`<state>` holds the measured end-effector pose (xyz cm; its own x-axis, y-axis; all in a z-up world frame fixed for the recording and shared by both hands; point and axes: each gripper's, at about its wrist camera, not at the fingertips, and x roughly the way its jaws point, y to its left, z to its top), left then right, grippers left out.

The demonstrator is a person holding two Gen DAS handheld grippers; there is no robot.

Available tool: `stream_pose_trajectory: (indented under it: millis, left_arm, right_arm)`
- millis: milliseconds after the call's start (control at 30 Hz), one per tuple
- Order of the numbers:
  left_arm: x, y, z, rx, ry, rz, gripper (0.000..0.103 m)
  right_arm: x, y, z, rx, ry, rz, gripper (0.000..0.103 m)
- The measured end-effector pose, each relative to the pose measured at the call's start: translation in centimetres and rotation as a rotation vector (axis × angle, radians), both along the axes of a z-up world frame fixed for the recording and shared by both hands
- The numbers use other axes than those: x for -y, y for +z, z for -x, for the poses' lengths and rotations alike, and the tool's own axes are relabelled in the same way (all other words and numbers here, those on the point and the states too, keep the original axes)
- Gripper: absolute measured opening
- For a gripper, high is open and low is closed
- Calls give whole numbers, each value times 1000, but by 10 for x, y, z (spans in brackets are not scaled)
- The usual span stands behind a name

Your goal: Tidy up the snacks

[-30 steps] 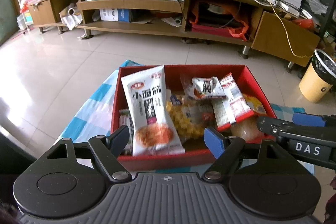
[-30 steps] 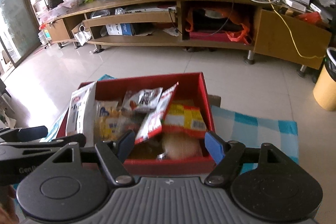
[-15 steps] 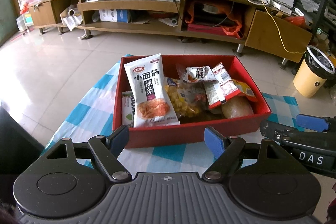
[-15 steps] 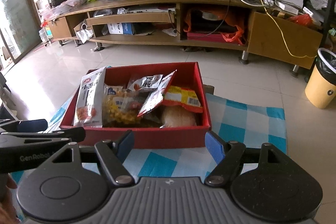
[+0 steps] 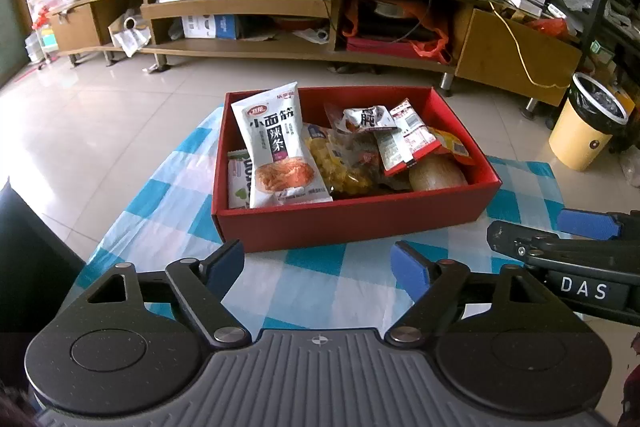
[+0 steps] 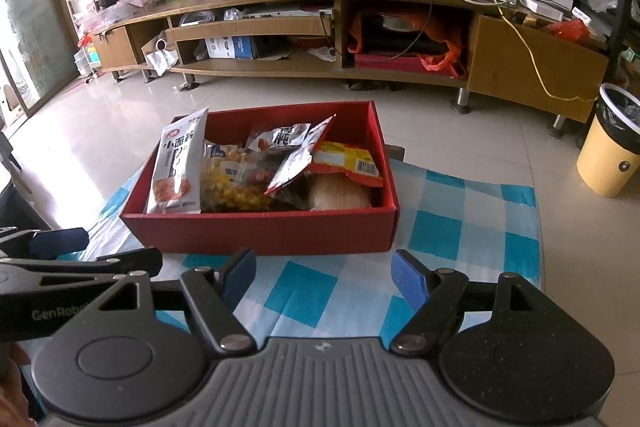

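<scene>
A red box (image 5: 352, 219) (image 6: 260, 231) sits on a blue-and-white checked cloth (image 5: 332, 283) and holds several snack packets. A tall white packet (image 5: 276, 143) (image 6: 178, 163) leans at its left end. Beside it lie a bag of yellow puffs (image 5: 340, 167), a red-and-white packet (image 5: 408, 135), a yellow packet (image 6: 348, 163) and a pale round cake (image 5: 438, 177). My left gripper (image 5: 318, 263) hovers over the cloth in front of the box, its jaws opening with nothing between them. My right gripper (image 6: 324, 269) is open and empty, also short of the box.
The cloth covers a low table with tiled floor around it. A long wooden TV stand (image 5: 280, 7) runs across the back. A yellow bin (image 5: 588, 127) (image 6: 612, 147) stands on the floor at the right. Each gripper shows at the edge of the other's view.
Both grippers have drawn back from the red box, which now lies farther away with checked cloth showing in front of it. The snacks in the box have not moved.
</scene>
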<state>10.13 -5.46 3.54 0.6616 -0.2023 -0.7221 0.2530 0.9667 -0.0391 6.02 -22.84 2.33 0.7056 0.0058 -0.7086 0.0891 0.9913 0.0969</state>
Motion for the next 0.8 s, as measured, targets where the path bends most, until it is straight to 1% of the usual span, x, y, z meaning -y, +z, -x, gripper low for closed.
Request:
stream_pose_trajectory:
  millis: [600, 800]
  left_arm:
    - [-3, -3, 23, 1, -20, -8, 86]
    - [-4, -5, 33, 0, -40, -5, 86]
  right_arm:
    - [-5, -3, 26, -12, -3, -5, 75]
    - [-5, -3, 38, -17, -3, -13, 75]
